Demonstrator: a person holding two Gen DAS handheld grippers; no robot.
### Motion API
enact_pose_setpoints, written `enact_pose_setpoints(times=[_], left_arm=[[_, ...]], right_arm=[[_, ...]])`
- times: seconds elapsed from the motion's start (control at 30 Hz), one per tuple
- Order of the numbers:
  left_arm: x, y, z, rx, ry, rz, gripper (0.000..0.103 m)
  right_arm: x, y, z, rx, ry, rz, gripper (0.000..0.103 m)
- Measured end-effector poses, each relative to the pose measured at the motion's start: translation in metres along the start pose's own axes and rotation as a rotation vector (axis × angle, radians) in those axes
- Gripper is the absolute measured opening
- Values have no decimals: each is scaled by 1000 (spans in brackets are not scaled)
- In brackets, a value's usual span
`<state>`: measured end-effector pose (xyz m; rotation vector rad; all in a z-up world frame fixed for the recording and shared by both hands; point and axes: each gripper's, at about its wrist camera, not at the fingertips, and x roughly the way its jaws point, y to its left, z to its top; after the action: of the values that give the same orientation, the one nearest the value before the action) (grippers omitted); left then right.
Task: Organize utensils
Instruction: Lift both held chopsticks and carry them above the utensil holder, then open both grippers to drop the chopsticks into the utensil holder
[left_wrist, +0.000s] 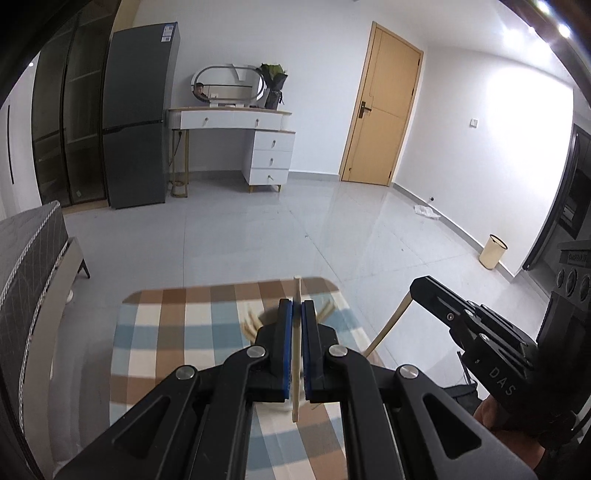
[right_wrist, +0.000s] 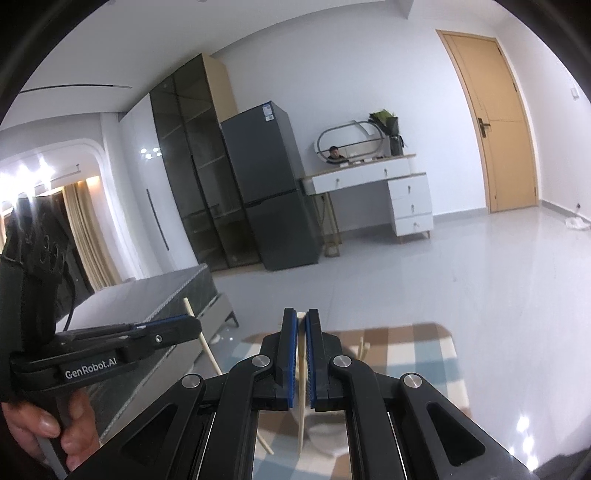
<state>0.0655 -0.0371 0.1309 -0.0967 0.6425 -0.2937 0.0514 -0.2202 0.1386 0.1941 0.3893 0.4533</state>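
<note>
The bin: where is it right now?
In the left wrist view the cream bin stands on the floor at the right, against the white wall, beyond the right tongs.

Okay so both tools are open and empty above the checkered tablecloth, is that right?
Not quite. Both are above the checkered tablecloth, but neither is open or empty: the left tool is shut on a pale chopstick, as the left wrist view shows, and the right tool grips another chopstick.
</note>
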Motion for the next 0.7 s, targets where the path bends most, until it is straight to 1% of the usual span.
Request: enact_pose_setpoints(times=[0.2,0.37,0.47,0.63,0.7], left_arm=[[20,8,22,16,-3,11,0],[38,14,34,15,2,9,0],[47,15,42,8,3,1,0],[55,15,43,13,-37,22,0],[58,15,40,24,-39,29,0]], right_arm=[[21,-6,23,0,-25,-9,4],[37,-12,31,3,-57,-34,4],[49,-20,32,17,-54,-49,4],[63,-26,33,16,-44,-61,4],[69,-26,32,3,-34,-65,4]])
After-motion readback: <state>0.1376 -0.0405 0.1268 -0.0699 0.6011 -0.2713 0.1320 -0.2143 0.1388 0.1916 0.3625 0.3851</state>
